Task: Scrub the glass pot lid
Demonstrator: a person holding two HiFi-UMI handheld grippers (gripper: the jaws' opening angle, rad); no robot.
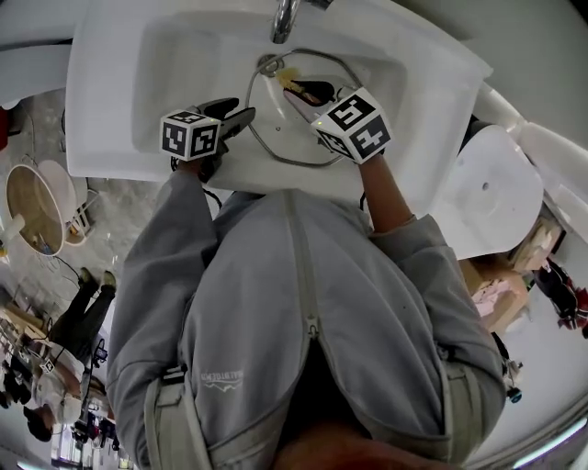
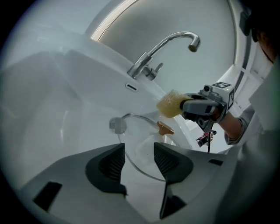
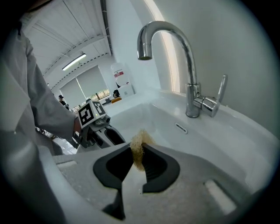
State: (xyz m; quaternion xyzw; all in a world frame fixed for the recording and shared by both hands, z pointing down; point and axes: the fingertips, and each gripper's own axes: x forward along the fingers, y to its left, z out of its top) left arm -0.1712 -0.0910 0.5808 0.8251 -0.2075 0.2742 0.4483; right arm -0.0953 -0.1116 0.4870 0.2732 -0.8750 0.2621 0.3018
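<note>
Glass pot lid, metal-rimmed, sits in the basin of the white sink, just below the chrome faucet. From where I stand, the left gripper hangs at the lid's near edge with its jaws parted. The rim shows in the gap, but neither pad presses on it. The right gripper is over the lid's other side, clenched on a yellow sponge. A person in a grey jacket leans over the sink.
</note>
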